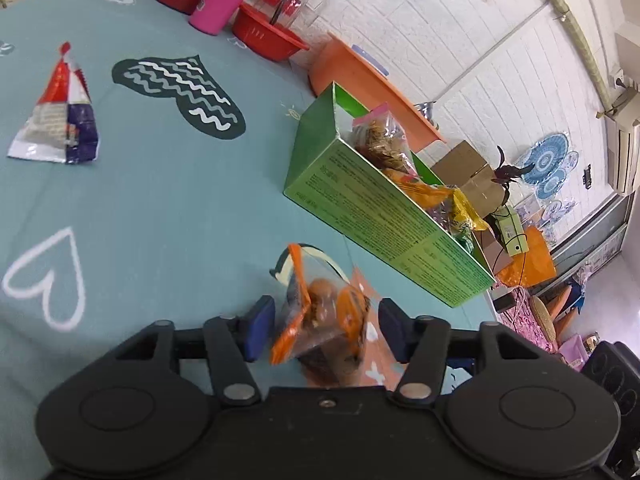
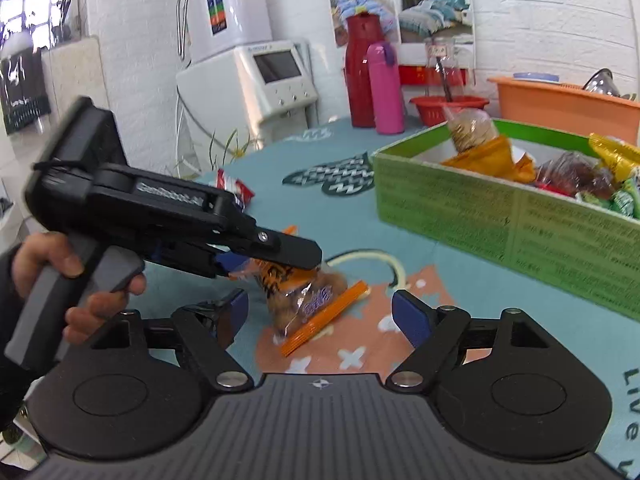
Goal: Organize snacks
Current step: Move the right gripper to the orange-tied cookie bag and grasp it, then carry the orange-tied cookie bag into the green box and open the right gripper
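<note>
Left gripper [image 1: 326,330]: spread wide around the orange snack bag [image 1: 320,320], pads either side and not yet pinching, so it looks lined up for a grab.
Right gripper [image 2: 320,320]: parted and empty, hovering close at the bag's 6 o'clock.
Snack bag: clear film with orange sealed ends, brown lumpy pieces inside, propped up on the surface [image 1: 160,216].
Green box [image 1: 384,216]: at the bag's 1 o'clock in the left view, already holding several packets, likely the destination.
Red-and-blue packet [image 1: 60,116]: alone at 10 o'clock, still loose.
</note>
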Demonstrator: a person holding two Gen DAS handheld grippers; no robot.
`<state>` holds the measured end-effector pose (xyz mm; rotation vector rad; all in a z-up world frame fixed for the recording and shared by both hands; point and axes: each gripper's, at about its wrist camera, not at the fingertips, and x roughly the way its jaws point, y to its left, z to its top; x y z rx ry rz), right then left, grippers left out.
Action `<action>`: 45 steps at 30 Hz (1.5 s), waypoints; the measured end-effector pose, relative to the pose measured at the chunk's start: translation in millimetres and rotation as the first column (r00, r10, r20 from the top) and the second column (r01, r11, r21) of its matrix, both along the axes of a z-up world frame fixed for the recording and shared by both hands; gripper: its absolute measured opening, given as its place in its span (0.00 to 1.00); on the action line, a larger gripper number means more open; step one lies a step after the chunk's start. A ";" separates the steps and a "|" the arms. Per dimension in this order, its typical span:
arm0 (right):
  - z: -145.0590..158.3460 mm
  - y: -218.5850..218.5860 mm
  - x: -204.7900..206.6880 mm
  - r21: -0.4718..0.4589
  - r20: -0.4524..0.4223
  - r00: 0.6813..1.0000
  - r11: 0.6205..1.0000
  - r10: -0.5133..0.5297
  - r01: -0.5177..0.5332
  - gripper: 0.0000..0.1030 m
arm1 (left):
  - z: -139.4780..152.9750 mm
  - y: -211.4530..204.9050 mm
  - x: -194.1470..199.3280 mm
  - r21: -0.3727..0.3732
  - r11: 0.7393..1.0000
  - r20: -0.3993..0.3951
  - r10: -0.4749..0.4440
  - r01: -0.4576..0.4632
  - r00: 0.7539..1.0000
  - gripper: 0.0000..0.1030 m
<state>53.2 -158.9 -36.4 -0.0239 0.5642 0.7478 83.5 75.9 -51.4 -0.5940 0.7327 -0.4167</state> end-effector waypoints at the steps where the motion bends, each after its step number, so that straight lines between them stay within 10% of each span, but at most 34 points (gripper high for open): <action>1: -1.4 3.6 -1.9 -0.014 -0.005 1.000 1.000 0.004 -0.005 1.00 | 0.9 1.1 -3.8 -0.006 1.000 0.005 0.003 -0.003 1.000 0.83; 9: -0.1 30.3 1.1 -0.082 0.015 1.000 0.997 0.018 -0.017 1.00 | 9.8 3.4 2.2 -0.009 1.000 0.019 -0.007 0.007 1.000 0.83; 12: -5.3 37.5 7.9 -0.108 -0.010 1.000 0.994 0.017 -0.018 1.00 | 1.9 2.3 5.9 0.028 1.000 -0.001 -0.013 0.013 1.000 0.64; 14: -4.8 37.1 10.7 -0.124 -0.002 1.000 0.992 -0.020 0.020 0.68 | -2.9 4.8 5.5 0.000 1.000 -0.012 -0.009 0.009 1.000 0.64; 17: -3.5 29.3 8.2 -0.111 -0.001 1.000 0.994 -0.003 0.003 0.63 | 2.2 -0.2 1.9 0.008 1.000 0.005 -0.020 0.020 1.000 0.63; 29: 55.5 -18.1 15.4 -0.009 0.245 0.957 0.986 -0.158 0.165 0.62 | 84.8 -57.6 42.6 0.024 0.992 0.242 -0.129 0.127 0.962 0.63; 45: 66.4 -69.5 95.6 0.042 0.309 0.889 0.938 -0.338 0.343 0.61 | 91.1 -120.9 159.9 0.018 0.976 0.261 -0.215 0.218 0.941 0.64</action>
